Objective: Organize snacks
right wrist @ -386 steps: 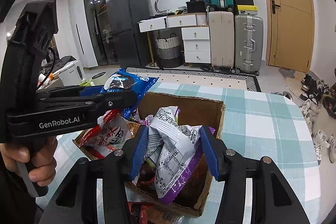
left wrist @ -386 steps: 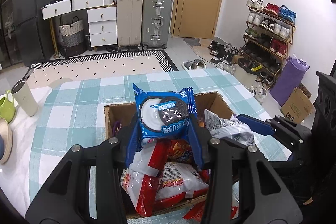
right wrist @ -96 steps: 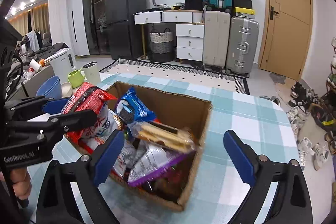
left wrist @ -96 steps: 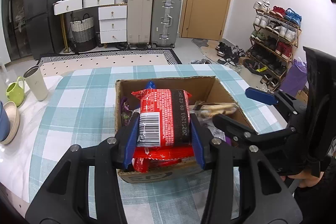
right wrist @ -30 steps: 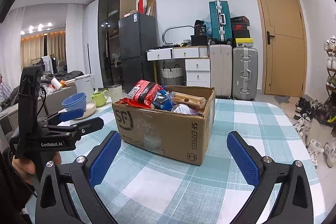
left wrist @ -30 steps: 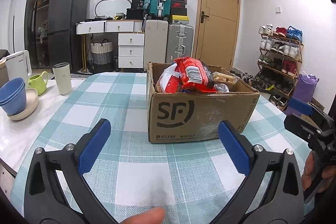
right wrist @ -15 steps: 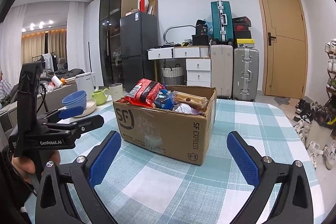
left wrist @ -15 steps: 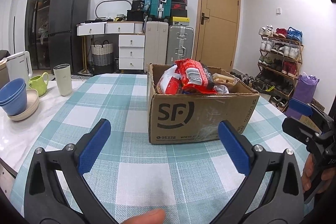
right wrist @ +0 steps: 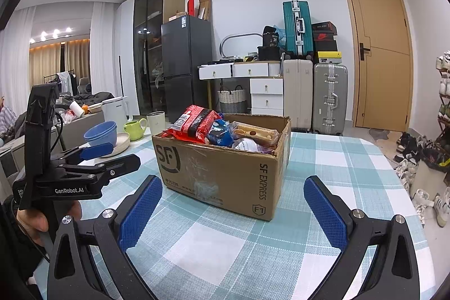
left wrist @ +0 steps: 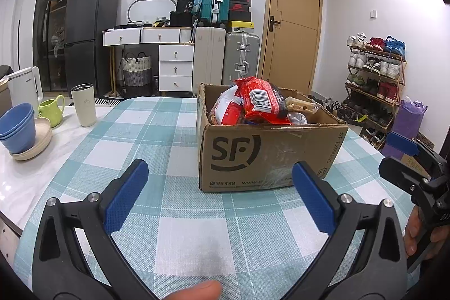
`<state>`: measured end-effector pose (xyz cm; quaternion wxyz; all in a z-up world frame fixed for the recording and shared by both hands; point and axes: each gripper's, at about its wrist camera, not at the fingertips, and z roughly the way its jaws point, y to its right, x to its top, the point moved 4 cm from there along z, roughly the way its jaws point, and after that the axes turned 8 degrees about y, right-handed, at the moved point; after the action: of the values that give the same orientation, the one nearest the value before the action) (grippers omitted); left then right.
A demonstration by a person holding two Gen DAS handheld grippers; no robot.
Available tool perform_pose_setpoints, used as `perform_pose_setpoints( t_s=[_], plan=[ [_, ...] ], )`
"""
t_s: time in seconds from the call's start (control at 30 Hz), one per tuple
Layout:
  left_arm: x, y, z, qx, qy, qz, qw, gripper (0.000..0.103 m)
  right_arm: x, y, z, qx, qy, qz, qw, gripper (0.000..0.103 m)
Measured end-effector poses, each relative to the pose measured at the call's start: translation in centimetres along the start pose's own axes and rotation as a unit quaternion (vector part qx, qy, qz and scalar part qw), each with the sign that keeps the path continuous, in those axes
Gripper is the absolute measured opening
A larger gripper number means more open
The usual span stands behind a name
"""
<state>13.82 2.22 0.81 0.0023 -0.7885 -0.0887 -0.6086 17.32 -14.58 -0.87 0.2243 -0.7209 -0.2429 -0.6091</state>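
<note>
Looking at the desk (left wrist: 197, 229), you see the cardboard box (left wrist: 264, 156) sitting near the middle of it, closer to the far edge than to you. The snacks are all inside, piled above the rim. A red packet (left wrist: 260, 100) lies on top, with a blue packet (right wrist: 218, 132) and a long biscuit pack (right wrist: 257, 132) beside it.

Your left gripper (left wrist: 219, 196) is wide open and holds nothing. Your right gripper (right wrist: 232, 211) is wide open too, and empty. Both hang over the near edge of the desk, apart from the box.

The packets look light, soft and puffy. Their shiny wrap is probably slippery, so pinch one by a flat sealed end, not by its fat middle. Squeeze gently, because biscuits and chips inside likely break.

The red packet sticks up high and may slide off if you bump the pile. The box itself looks stiff, but it is too wide for one gripper. If you must move it, push on both short sides together.
</note>
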Motion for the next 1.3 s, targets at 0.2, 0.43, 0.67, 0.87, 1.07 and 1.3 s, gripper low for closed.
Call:
perform_pose_setpoints(
  t_s=[0.2,0.43,0.67,0.87,1.07,1.3],
  plan=[
    [0.0,0.0,0.0,0.001,0.0,0.0,1.0,0.102,-0.02,0.04,0.04,0.0,0.0,0.0,1.0,0.102],
    [-0.01,0.0,0.02,0.001,0.0,0.0,1.0,0.102,-0.01,0.01,0.02,0.0,0.0,0.0,1.0,0.102],
    [-0.01,-0.02,0.01,0.001,0.0,0.0,1.0,0.102,0.0,0.01,-0.04,0.0,0.0,0.0,1.0,0.102],
    [-0.06,0.0,0.05,0.0,0.0,0.0,1.0,0.102,-0.02,0.05,0.03,0.0,0.0,0.0,1.0,0.102],
    [-0.05,-0.02,0.04,0.0,0.0,-0.001,1.0,0.102,-0.12,0.09,-0.03,0.001,-0.004,0.005,1.0,0.102],
    [-0.25,0.04,0.19,0.0,0.0,-0.001,1.0,0.102,-0.21,0.32,0.18,0.0,-0.007,0.016,1.0,0.102]
  ],
)
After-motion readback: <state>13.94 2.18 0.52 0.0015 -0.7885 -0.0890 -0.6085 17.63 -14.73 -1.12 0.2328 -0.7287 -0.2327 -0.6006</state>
